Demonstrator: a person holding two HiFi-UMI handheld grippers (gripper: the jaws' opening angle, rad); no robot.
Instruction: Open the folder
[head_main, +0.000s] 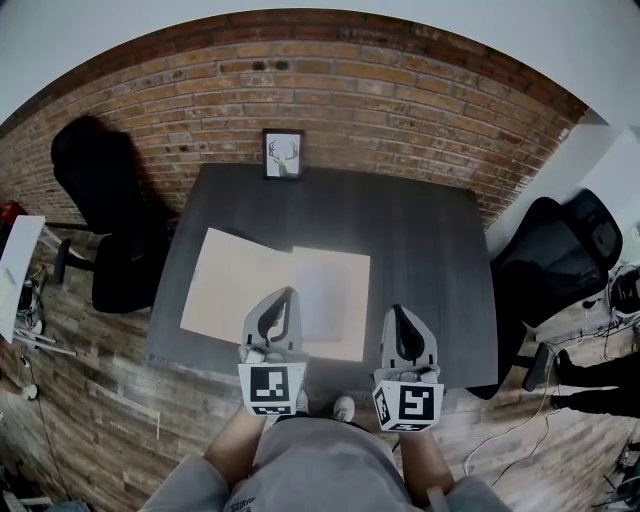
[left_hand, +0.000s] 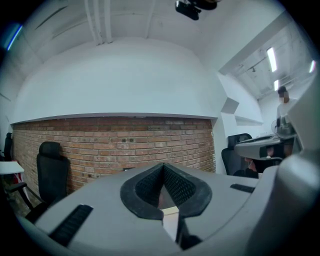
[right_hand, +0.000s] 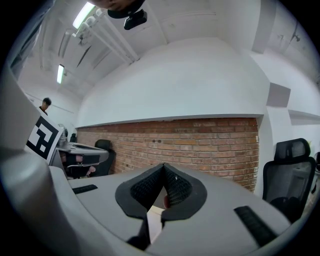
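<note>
Far left on my feed, a black office chair (head_main: 100, 200) sits off the table's corner against the brick wall (head_main: 350, 80). Coming in onto the dark table (head_main: 430, 260), there's the folder (head_main: 235, 285), lying flat and already spread open on the left-centre of the top, turned slightly askew to the table edges. Its left leaf is plain cream-tan card, bare. On its right half lies a pale grey-white sheet (head_main: 330, 295), with a strip of the tan card showing under the sheet along the near edge. My left gripper (head_main: 286, 296) comes next. In the head view its tip overlaps the folder about where the tan leaf meets the sheet, and in its own view the textured black pads are pressed together into a point aimed level at the brick wall; a sliver of cream shows low in the gap behind the pads. Straight beyond, at the table's far edge, a small framed deer picture (head_main: 283, 154) stands upright against the bricks. Then my right gripper (head_main: 401, 312), just off the folder's right edge, over bare tabletop in the head view, also pad against pad and facing the wall. Far right, another black chair (head_main: 560, 250) sits beside the table.
</note>
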